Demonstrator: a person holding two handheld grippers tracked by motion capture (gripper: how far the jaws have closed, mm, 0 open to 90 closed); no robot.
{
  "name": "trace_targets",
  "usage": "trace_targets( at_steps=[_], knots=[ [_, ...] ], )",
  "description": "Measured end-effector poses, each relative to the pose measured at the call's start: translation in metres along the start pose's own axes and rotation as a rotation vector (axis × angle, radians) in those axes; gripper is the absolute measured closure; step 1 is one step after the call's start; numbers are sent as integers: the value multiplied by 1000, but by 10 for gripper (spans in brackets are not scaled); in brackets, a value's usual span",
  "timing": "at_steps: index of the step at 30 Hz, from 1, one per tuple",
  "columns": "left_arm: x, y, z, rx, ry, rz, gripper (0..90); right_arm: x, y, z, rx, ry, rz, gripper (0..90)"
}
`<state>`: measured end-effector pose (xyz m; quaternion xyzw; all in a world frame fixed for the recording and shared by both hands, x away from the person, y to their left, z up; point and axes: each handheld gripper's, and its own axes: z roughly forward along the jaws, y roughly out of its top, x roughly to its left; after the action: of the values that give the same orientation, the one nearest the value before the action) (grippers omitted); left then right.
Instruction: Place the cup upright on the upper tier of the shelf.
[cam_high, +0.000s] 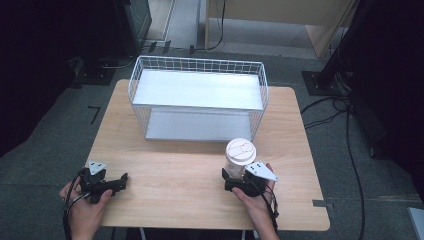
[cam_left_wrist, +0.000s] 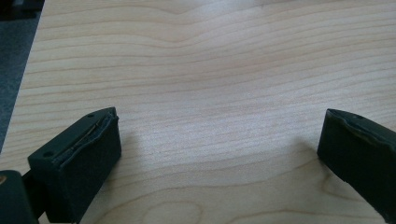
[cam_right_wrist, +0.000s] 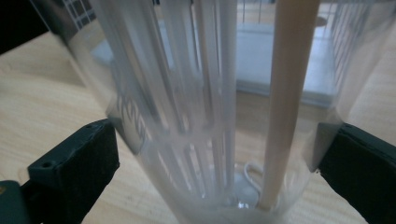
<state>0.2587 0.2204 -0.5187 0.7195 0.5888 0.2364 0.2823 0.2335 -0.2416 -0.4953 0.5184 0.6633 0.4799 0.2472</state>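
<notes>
Pale wood-grain worktop (cam_high: 175, 170) bearing a white wire basket (cam_high: 197, 95) with two flat shelves. Right tool (cam_high: 234, 176), jaws pressed on both sides of a clear ribbed plastic cup (cam_right_wrist: 205, 116) with white lid (cam_high: 240, 150), at the worktop's near right. Left tool (cam_left_wrist: 219, 144) gapes wide, holding nothing, over bare wood.

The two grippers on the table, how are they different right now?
The right gripper has its jaws around a clear cup with a white lid, one on each side; the left gripper has only bare table between its wide-open jaws. The right gripper points towards the wire rack; the left gripper points sideways across the table. Both are black, hand-held, and carry a grey plate on top.
</notes>
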Motion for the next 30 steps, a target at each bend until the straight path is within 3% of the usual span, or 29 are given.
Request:
trace_targets(
  at_steps=[2, 3, 5, 7, 13, 30],
  knots=[
    [0, 0, 0, 0, 0, 0, 0, 1, 2, -1, -10, 0, 5, 13],
    [0, 0, 0, 0, 0, 1, 0, 1, 5, -2, -49, -8, 5, 37],
    [0, 0, 0, 0, 0, 0, 0, 2, 6, -3, -67, -8, 8, 46],
    [0, 0, 0, 0, 0, 0, 0, 3, 9, -6, -139, -23, 30, 73],
    [0, 0, 0, 0, 0, 0, 0, 9, 10, -3, -192, -38, 5, 133],
    [0, 0, 0, -1, -2, -2, 0, 20, 24, 0, -237, -63, -34, 156]
  ],
)
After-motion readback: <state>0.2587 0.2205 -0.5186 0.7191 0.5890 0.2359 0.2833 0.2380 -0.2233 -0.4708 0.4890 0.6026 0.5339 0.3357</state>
